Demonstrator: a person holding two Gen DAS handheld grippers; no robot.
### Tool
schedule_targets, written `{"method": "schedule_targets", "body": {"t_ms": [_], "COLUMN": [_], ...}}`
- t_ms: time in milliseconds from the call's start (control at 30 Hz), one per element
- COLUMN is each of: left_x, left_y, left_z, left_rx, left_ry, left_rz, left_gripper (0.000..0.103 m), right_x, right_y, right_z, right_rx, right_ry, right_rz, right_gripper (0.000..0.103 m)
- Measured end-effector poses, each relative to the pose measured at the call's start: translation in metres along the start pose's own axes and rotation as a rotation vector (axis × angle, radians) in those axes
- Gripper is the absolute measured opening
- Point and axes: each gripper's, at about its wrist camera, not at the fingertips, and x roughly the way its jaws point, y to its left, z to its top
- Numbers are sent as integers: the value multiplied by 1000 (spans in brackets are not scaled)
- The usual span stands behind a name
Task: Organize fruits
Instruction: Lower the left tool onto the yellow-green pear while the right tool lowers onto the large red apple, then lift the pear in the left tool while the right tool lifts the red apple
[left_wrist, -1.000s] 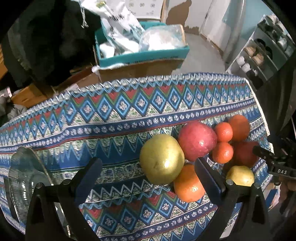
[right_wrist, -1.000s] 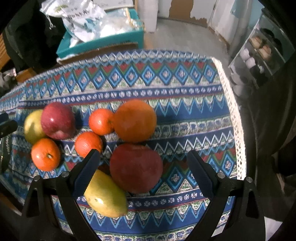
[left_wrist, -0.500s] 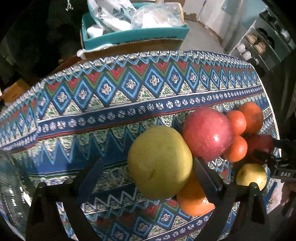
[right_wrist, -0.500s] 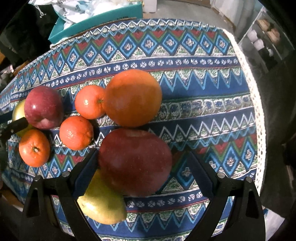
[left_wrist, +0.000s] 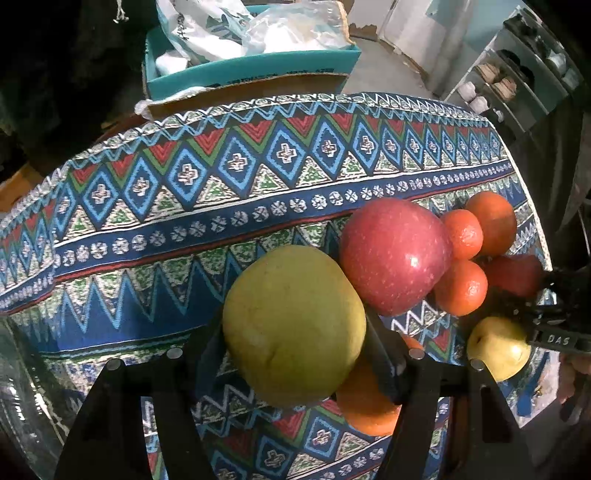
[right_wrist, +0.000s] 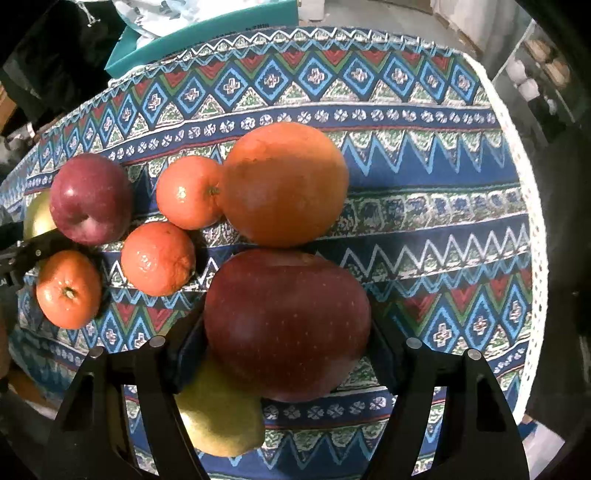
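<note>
The left gripper (left_wrist: 295, 354) is pressed on a big yellow-green fruit (left_wrist: 293, 325) in the low middle of the left wrist view. Both black fingers touch its sides, so it is grasping the fruit. A red apple (left_wrist: 393, 254) sits just up and right of it, touching it. Two small oranges (left_wrist: 461, 234) and a bigger one lie right of the apple. Another orange (left_wrist: 364, 404) peeks out low, behind the right finger. A small yellow fruit (left_wrist: 496, 347) lies at the right edge.

The right gripper (right_wrist: 286, 350) shows in the low middle of the right wrist view. Its two fingers hug a dark red apple (right_wrist: 286, 325), one on each side, so it is clenched on that apple. A big orange (right_wrist: 284, 184) sits just above the apple and touches it. A yellow pear (right_wrist: 221, 417) lies low, partly under the left finger. Three small oranges (right_wrist: 159, 258) and another red apple (right_wrist: 90, 197) sit at the left of the frame, close together.

All the fruit rests on a tablecloth (right_wrist: 424, 155) with blue, red and green zigzags. A teal box (left_wrist: 255, 70) full of plastic bags stands past the table at the top. A glass dish (left_wrist: 22, 387) shows at the low left edge of the left wrist view.
</note>
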Motion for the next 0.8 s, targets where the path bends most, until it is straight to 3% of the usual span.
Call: {"method": "schedule_targets", "body": {"t_ms": [533,800], "left_x": [-49,-79], "left_y": [-1,-2], "left_z": [-10,-16], "left_rx": [-3,-10], "left_ry": [-114,-180], "left_rz": [17,16], "left_gripper": [71,71], "right_x": [-67,-105], "right_y": [14,31], "right_z": [15,13], "right_rx": [-35,-83], "right_ry": [-196,-339], "right_rz": [6,23], "right_gripper": [75,75]}}
